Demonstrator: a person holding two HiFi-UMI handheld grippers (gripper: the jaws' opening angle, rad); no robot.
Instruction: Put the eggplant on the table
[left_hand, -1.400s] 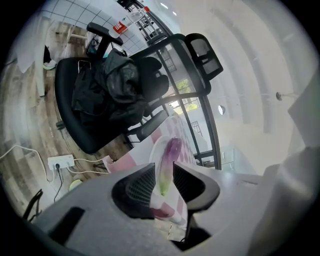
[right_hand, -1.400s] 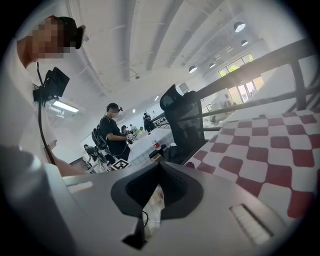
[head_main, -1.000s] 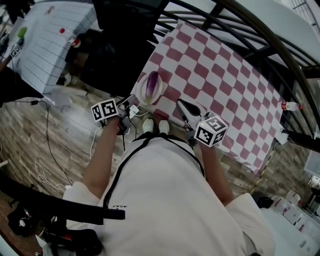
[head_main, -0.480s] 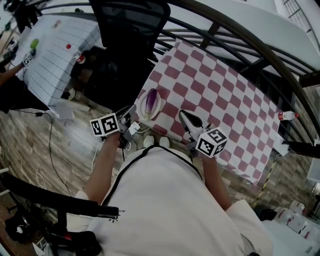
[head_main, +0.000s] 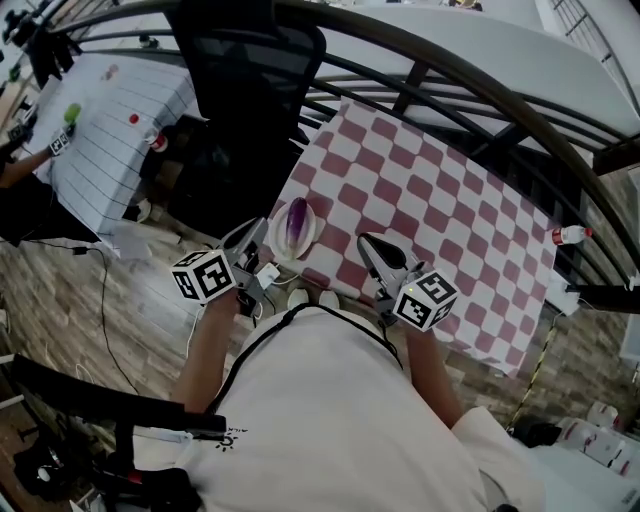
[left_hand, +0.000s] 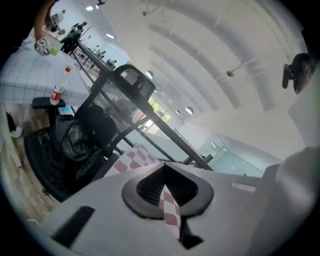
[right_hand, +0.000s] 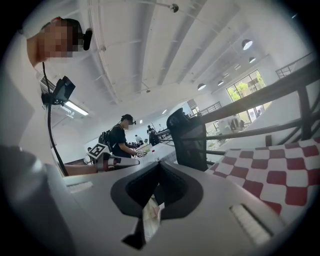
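We locate the smooth, oblong purple eggplant lying in a shallow round white plate. The plate sits at the near edge of the counter, which is covered with a red-and-white checked cloth. The left hand-held gripper is grey moulded plastic with ribbed black pads and is held just beside the plate. Its jaws have just been closing and now meet, with nothing between them. The right hand-held gripper, of the same build, is above the cloth near the plate's other side. Its jaws are together and empty.
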